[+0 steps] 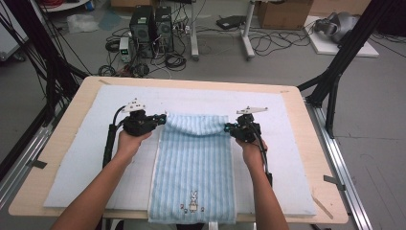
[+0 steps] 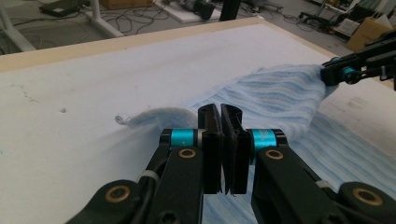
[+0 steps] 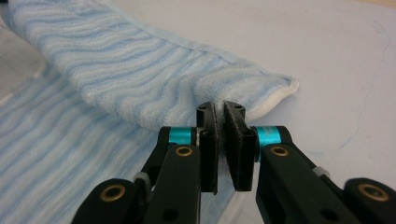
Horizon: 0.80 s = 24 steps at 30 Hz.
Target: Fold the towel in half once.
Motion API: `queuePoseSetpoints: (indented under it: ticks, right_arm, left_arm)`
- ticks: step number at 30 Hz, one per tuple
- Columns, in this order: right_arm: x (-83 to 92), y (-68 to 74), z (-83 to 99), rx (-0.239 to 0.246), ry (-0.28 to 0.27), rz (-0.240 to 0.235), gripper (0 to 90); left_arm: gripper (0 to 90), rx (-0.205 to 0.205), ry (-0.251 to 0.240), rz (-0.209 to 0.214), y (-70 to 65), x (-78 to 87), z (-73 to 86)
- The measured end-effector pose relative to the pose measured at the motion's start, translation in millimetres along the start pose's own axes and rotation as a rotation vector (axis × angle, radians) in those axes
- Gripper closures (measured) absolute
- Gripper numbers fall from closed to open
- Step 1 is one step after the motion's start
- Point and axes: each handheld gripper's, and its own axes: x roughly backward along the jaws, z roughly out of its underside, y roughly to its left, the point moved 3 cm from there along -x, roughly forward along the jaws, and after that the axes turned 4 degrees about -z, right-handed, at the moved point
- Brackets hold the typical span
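A light blue striped towel (image 1: 194, 163) with a small rabbit picture near its front hem lies lengthwise on the pad, its near end hanging over the table's front edge. Its far edge is raised and curls toward the person. My left gripper (image 1: 163, 120) is shut on the towel's far left corner; in the left gripper view the jaws (image 2: 219, 109) stand pressed together with towel (image 2: 280, 98) bulging behind them. My right gripper (image 1: 229, 128) is shut on the far right corner, and the towel's fold (image 3: 154, 70) rises past its jaws (image 3: 219, 106). The right gripper (image 2: 334, 72) also shows across the towel.
A pale blue pad (image 1: 287, 143) covers most of the wooden table (image 1: 62, 143). On the floor beyond stand computer towers (image 1: 151, 26), loose cables and a cardboard box (image 1: 282, 12). Black frame struts (image 1: 335, 72) rise at the table's right and left sides.
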Motion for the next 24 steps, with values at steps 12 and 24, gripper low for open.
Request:
queuePoseSetpoints:
  ticks: [12, 24]
  right_arm:
    - [19.7, 17.9, 23.6, 0.024, 0.010, -0.035, 83.9]
    - [30.7, 21.6, 56.1, -0.020, 0.020, -0.020, 62.2]
  left_arm:
    - [86.4, 0.000, 0.029, 0.037, -13.3, 22.6, 31.8]
    - [62.1, 0.068, 0.061, 0.004, -10.3, 28.6, 54.4]
